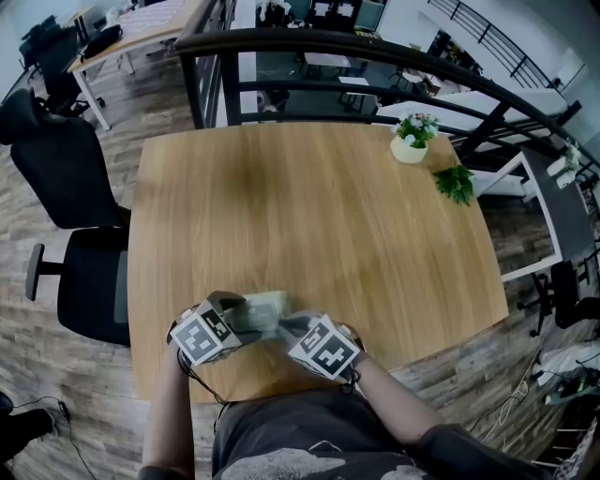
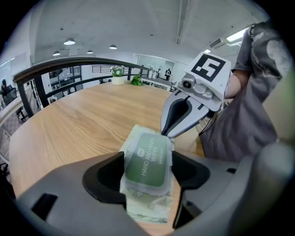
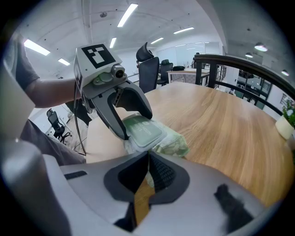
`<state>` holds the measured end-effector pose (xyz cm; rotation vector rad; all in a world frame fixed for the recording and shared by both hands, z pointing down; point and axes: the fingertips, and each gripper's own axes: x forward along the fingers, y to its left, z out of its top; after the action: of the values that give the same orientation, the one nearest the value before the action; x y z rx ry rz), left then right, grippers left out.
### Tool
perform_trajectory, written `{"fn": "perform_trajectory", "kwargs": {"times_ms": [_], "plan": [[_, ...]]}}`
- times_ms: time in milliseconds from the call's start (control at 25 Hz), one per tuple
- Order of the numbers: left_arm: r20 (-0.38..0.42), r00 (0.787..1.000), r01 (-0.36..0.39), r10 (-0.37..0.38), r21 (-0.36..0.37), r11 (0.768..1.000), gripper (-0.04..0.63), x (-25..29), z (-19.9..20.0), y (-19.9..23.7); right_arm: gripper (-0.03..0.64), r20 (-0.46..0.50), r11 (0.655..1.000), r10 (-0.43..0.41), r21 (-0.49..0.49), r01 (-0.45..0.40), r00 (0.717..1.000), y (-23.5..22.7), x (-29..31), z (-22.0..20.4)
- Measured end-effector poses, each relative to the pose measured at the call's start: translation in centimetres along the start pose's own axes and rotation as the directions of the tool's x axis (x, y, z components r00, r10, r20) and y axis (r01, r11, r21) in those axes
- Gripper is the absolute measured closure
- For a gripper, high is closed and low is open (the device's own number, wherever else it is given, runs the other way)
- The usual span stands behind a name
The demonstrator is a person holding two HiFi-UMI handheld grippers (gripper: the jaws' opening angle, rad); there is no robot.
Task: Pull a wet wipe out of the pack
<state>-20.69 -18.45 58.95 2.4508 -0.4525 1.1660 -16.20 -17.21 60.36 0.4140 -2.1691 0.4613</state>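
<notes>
left hand-held gripper [image 2: 147, 171]: pinching the wet wipe pack [image 3: 144, 130] by its sides | right hand-held gripper [image 3: 148, 161]: jaws pressed together, tips touching the pack's lid edge | pack: just ahead of right tips, over table [image 1: 309, 206]

Open-plan office, upper level. A dark metal railing [image 1: 309, 39] curves round behind the wooden table [image 1: 309, 225], with a lower floor visible beyond it. Black swivel office chairs [image 1: 75, 272] stand at the table's left. More desks [image 1: 131, 28] sit further back, with white ones [image 1: 487, 98] at right. Strip ceiling lights [image 3: 128, 14] run overhead, and another row of desk chairs [image 3: 148, 69] shows in the right gripper view. Wood-plank floor [image 1: 56, 375], loose cables [image 1: 525, 394] on it. Small potted plant [image 1: 412, 139] on the table.
</notes>
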Motion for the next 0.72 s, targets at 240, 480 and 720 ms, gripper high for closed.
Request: {"fn": "perform_trajectory", "kwargs": {"times_ms": [240, 480, 720], "plan": [[0.004, 0.999, 0.033, -0.033, -0.009, 0.999, 0.27, -0.04, 0.24, -0.14, 0.592, -0.021, 0.999, -0.005, -0.037, 0.004, 1.0, 0.42, -0.16, -0.05], [0.008, 0.999, 0.052, -0.052, -0.009, 0.999, 0.272, -0.16, 0.22, -0.12, 0.592, -0.036, 0.997, -0.021, -0.073, 0.018, 0.999, 0.39, -0.25, 0.15], [0.007, 0.996, 0.085, -0.085, -0.015, 0.996, 0.276, -0.14, 0.34, -0.1, 0.592, -0.05, 0.993, -0.036, -0.117, 0.03, 0.998, 0.3, -0.22, 0.08]]}}
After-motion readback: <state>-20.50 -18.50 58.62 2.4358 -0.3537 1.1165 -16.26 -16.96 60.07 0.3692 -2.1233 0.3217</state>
